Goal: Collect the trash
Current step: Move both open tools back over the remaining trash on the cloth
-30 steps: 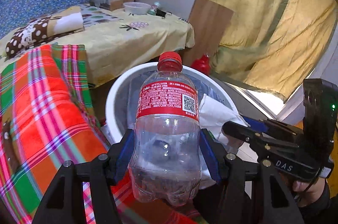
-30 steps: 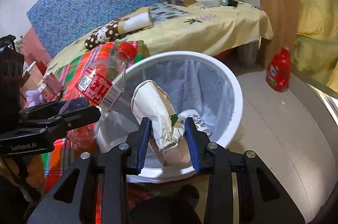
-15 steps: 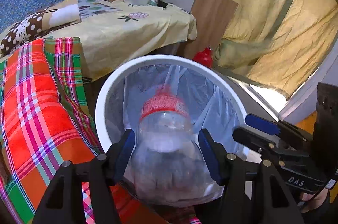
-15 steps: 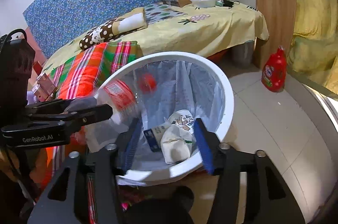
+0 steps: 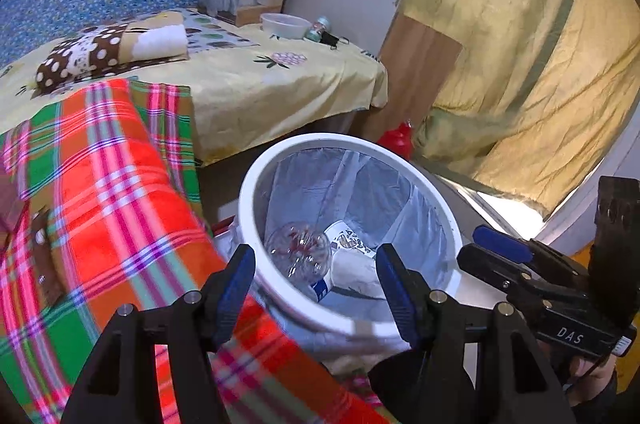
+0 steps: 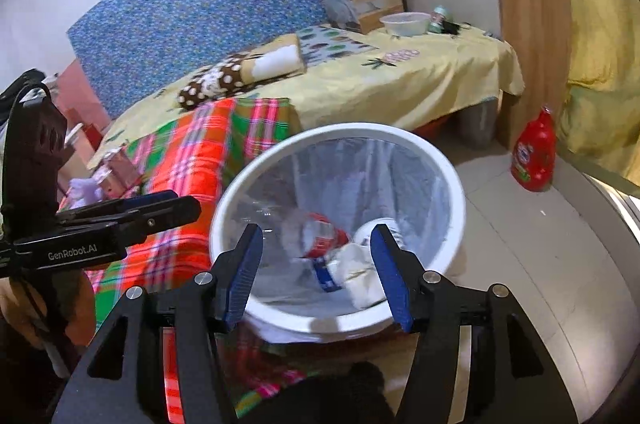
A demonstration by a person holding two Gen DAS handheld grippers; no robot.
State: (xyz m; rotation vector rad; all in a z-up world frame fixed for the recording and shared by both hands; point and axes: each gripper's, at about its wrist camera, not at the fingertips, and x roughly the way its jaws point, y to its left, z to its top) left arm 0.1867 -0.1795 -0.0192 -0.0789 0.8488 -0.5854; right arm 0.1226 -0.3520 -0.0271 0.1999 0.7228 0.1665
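Fingers of left gripper [image 5: 316, 278] and right gripper [image 6: 320, 264] spread, nothing between. Plastic bottle [image 5: 298, 252] and crumpled paper [image 6: 358, 270] lie inside white bin [image 6: 456, 183]. Drop done; other trash unseen.

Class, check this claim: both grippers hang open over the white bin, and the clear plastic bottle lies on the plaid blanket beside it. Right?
Not quite. The plastic bottle lies inside the white bin, as the left wrist view shows, not on the plaid blanket. Left gripper and right gripper are open.
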